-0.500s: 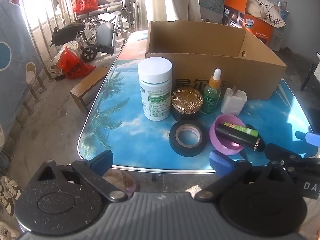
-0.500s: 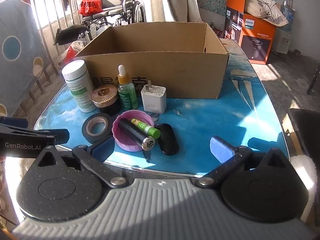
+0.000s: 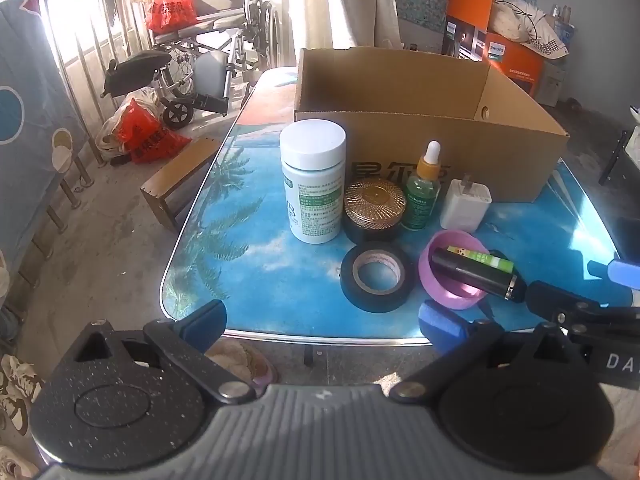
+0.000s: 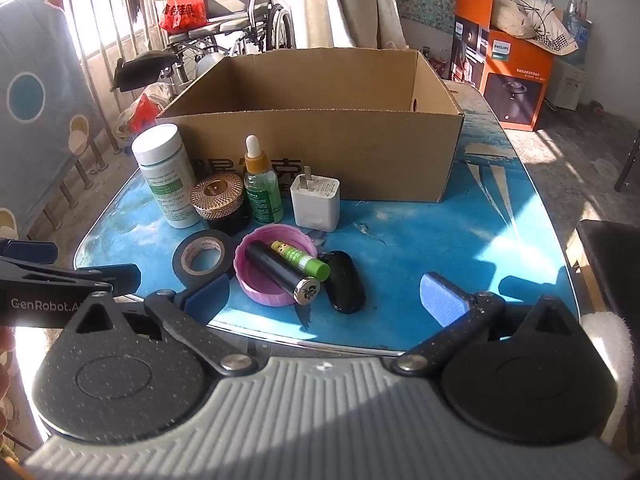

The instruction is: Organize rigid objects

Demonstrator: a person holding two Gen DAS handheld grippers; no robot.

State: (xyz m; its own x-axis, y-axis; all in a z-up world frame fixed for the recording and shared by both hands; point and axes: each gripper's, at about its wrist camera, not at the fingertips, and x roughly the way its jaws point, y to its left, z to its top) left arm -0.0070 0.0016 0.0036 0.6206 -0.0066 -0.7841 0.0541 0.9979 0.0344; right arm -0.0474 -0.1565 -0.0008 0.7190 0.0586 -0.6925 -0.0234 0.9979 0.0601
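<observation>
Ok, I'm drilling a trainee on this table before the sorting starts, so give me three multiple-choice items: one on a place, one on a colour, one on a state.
1. Where does the black tube lie?
A. in the pink lid
B. in the box
C. on the tape

2. What colour is the jar top?
A. white
B. gold
C. green

3. How is the right gripper?
A. shut on the charger
B. shut on nothing
C. open, holding nothing

Answers:
1 A: the tube rests across the lid, beside a green stick.
2 B: its ribbed top shines gold.
3 C: its fingers stand wide apart over the table edge, nothing between them.
</observation>
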